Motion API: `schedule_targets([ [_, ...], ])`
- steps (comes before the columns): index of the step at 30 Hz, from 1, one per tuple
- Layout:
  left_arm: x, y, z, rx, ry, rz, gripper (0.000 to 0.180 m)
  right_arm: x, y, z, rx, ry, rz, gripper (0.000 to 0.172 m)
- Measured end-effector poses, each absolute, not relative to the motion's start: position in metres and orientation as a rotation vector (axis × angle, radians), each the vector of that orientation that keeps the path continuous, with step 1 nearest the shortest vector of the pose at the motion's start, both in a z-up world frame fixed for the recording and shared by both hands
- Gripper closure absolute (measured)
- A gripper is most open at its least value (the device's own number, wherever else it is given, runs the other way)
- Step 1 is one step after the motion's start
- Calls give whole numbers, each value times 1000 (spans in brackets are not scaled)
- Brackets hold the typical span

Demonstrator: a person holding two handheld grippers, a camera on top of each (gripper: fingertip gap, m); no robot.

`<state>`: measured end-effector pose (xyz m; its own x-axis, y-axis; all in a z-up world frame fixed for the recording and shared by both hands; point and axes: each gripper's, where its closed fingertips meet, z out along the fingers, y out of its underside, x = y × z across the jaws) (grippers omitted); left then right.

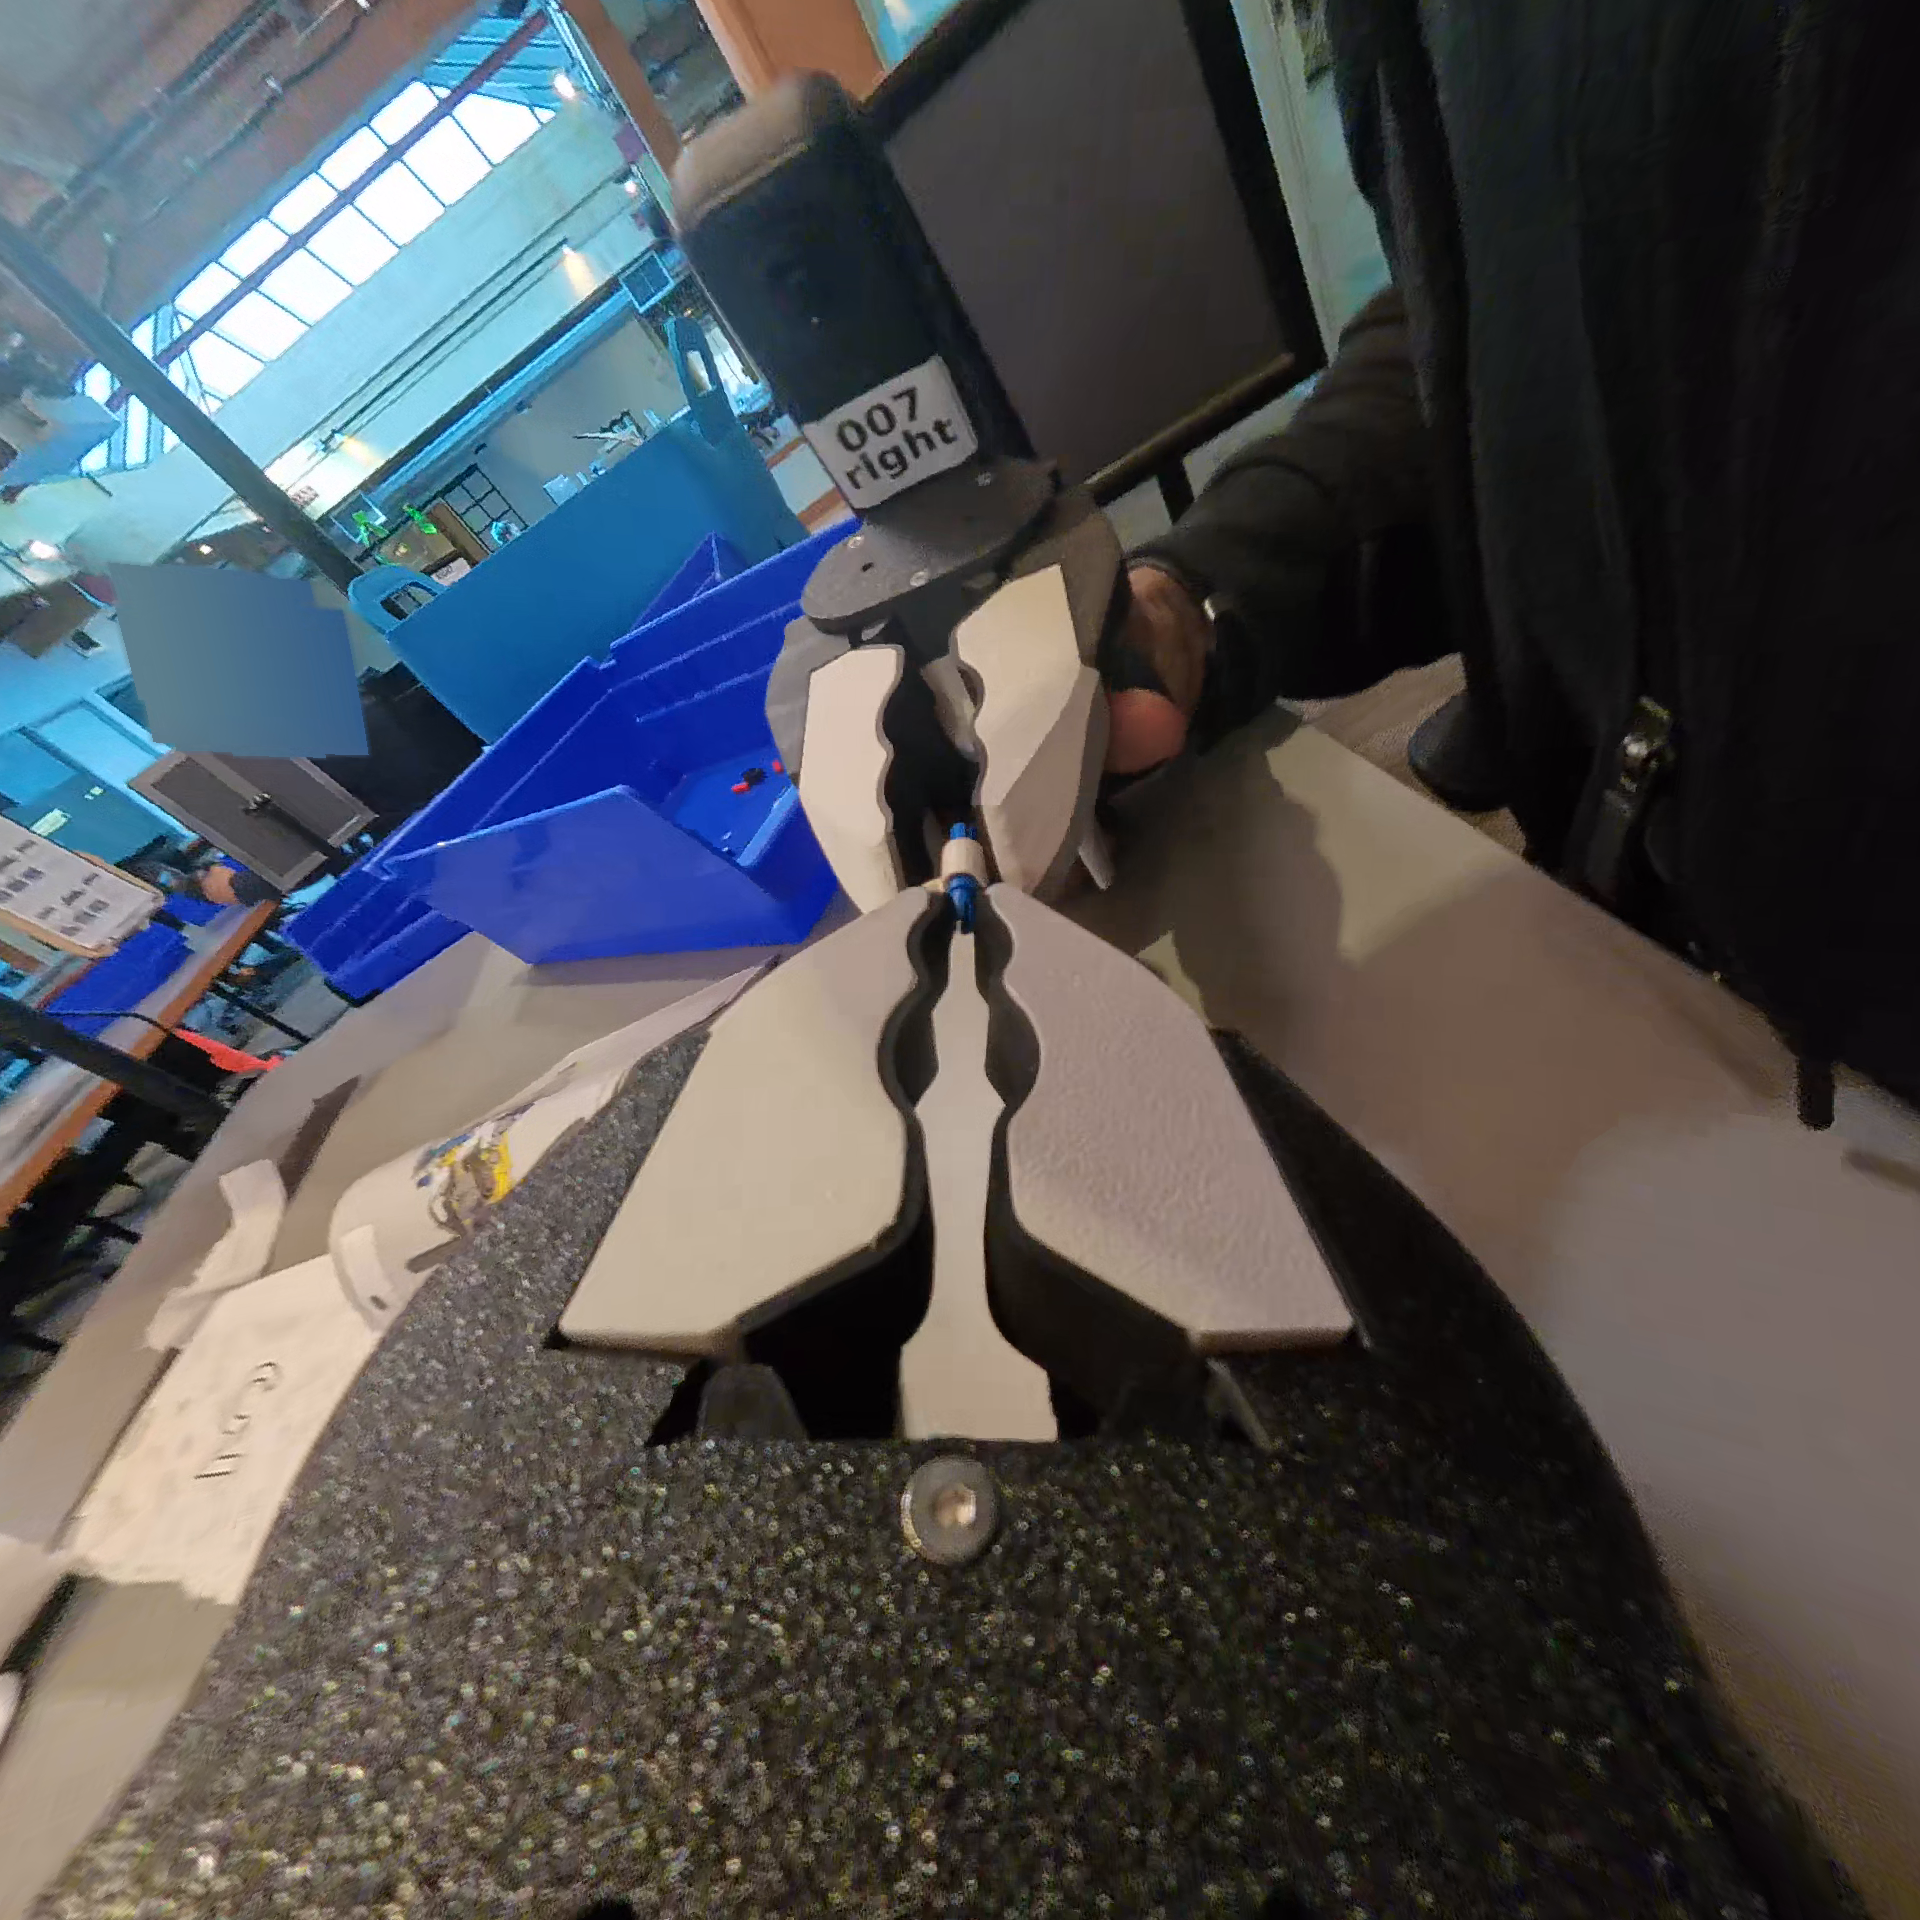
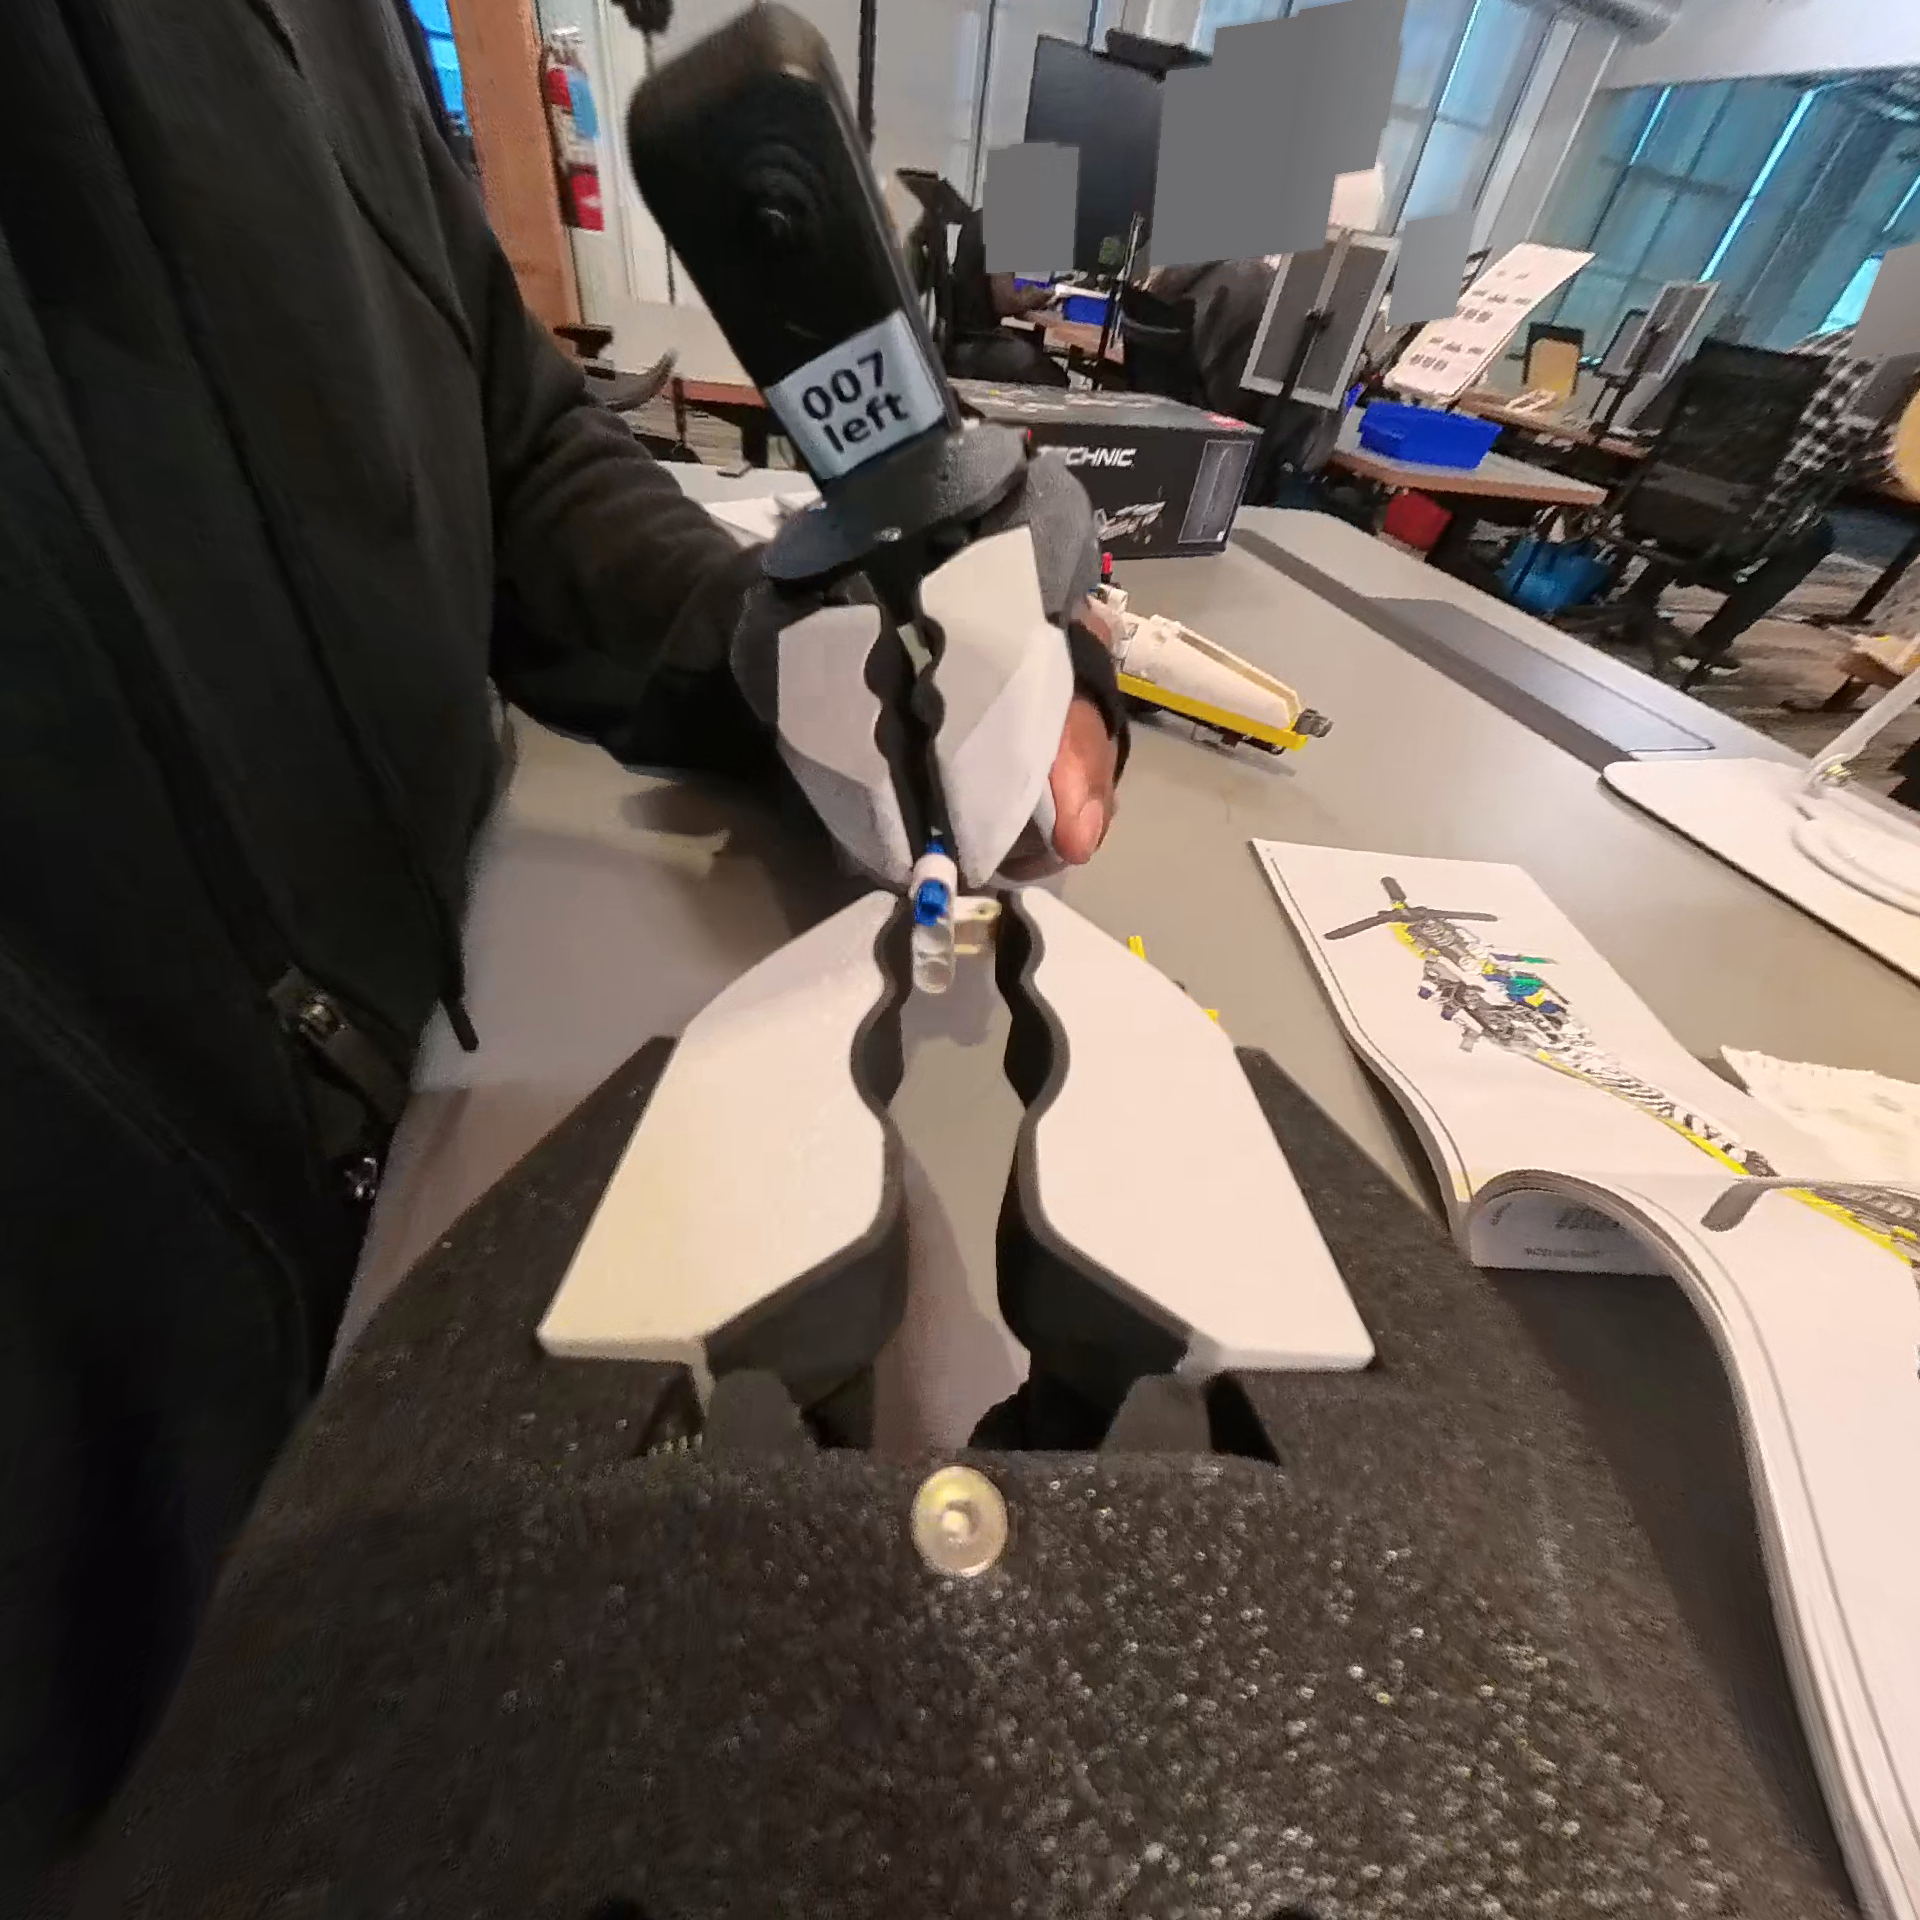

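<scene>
Left wrist view: one small blue pin (image 1: 961, 902), ridged plastic, is pinched between the tips of the left gripper (image 1: 958, 906), whose jaws are nearly closed on it. Threaded on the pin's far end sits one short white beam piece (image 1: 961, 857), smooth plastic with a rounded end. That piece lies between the tips of the right gripper (image 1: 940, 842), which faces the left one tip to tip above the table (image 1: 1455, 987).

Right wrist view: the white beam piece (image 2: 932, 951) shows round holes and a small tan tab on its side; it stands between the right gripper's (image 2: 940, 940) two pale, wavy-edged fingers (image 2: 1122, 1039), against the left-hand pad, with a clear gap to the other, so this gripper is not clamped on it. The blue pin (image 2: 928, 896) runs up into the left gripper (image 2: 932, 847).

Surroundings, counted:
- one grey, matte table
- two black, speckled foam-textured gripper bodies, each with one silver bolt
- one open instruction booklet (image 2: 1558, 1049), glossy paper
- one white-and-yellow brick model (image 2: 1205, 675)
- one dark cardboard box (image 2: 1132, 468)
- stacked blue plastic bins (image 1: 623, 790)
- crumpled white paper bags (image 1: 312, 1299)
</scene>
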<state>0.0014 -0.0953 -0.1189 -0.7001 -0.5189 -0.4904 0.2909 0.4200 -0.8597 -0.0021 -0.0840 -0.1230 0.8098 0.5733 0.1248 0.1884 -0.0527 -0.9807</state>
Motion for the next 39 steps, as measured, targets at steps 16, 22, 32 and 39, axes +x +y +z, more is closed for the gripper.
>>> schedule_targets([
  [16,3,-70,-101,-431,1788,-1703,174,31,-97,-105,-1545,-402,416,157],
  [22,15,-59,-114,-536,1849,-1612,174,71,-103,-110,-1648,-282,209,156],
  [32,41,-64,-107,-679,1853,-1595,174,234,-170,-103,-1778,443,-377,137],
  [39,119,-114,-71,-705,1919,-1513,174,207,-184,-117,-1736,438,-303,138],
])
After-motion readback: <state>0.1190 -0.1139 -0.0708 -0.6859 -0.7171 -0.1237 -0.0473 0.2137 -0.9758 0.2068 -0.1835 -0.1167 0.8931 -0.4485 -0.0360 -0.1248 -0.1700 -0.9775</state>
